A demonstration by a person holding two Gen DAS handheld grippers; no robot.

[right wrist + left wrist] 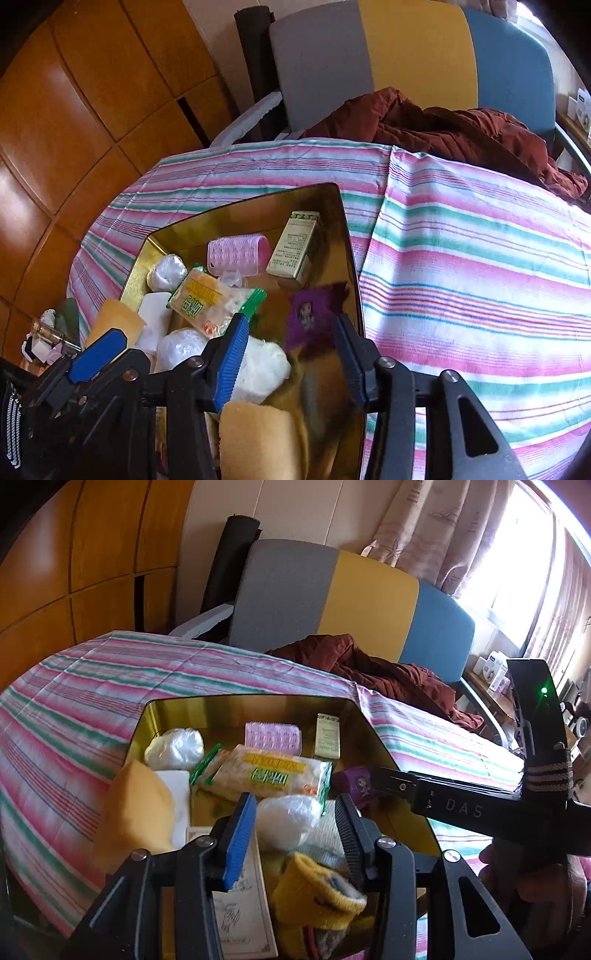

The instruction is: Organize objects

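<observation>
1. Striped cloth: pink, green and white; it covers the worktop under the gold tin.
2. Gold tin: open-topped, at the centre of both views, crowded with small things.
3. Yellow sponge: at 9 o'clock in the tin, against the left wall.
4. White bagged lump: at 10 o'clock, just beside the sponge.
5. Snack packet: green-edged, lying across the middle.
6. Pink hair roller: at 12 o'clock, just beside the small carton.
7. Left gripper: jaws spread and empty, above a second white bagged lump; a yellow band lies below at 6 o'clock.
8. Purple pouch: at 3 o'clock, near the tin's right wall.
9. Right gripper: jaws spread, nothing pinched; the pouch shows just beyond the tips.
10. Rust-red garment: heaped on the grey, yellow and blue chair behind the worktop.
</observation>
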